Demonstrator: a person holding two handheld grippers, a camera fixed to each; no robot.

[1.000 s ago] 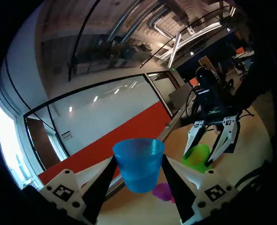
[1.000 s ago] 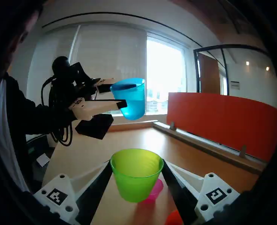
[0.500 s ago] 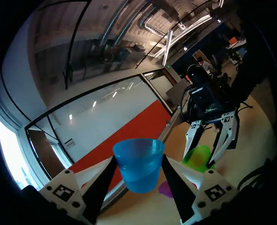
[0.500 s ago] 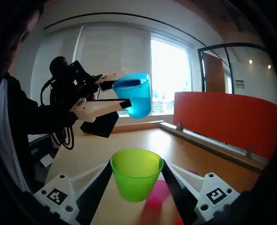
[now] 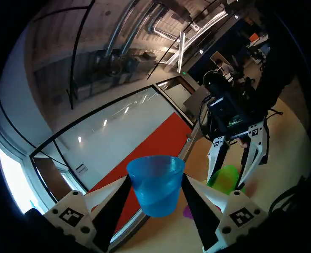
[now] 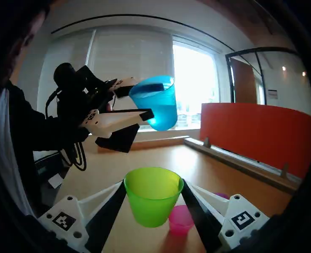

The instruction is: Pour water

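Observation:
My left gripper (image 5: 155,192) is shut on a translucent blue cup (image 5: 156,184) with water in it. In the right gripper view that blue cup (image 6: 155,102) hangs high at centre left, tipped a little, held by the left gripper (image 6: 149,101) above and behind the green cup. My right gripper (image 6: 153,198) is shut on an upright green cup (image 6: 153,195). In the left gripper view the green cup (image 5: 225,179) sits lower right between the right gripper's white fingers (image 5: 217,156).
A wooden table (image 6: 109,168) runs under both cups, with an orange partition (image 6: 261,135) along its far edge. Small pink cup (image 6: 180,219) stands on the table below the green cup, another pink one (image 6: 221,196) farther right. A person's dark sleeve (image 6: 37,130) fills the left.
The blue cup has moved closer to the green cup and risen a little, tipping slightly more. The green cup has stayed in place in my right gripper.

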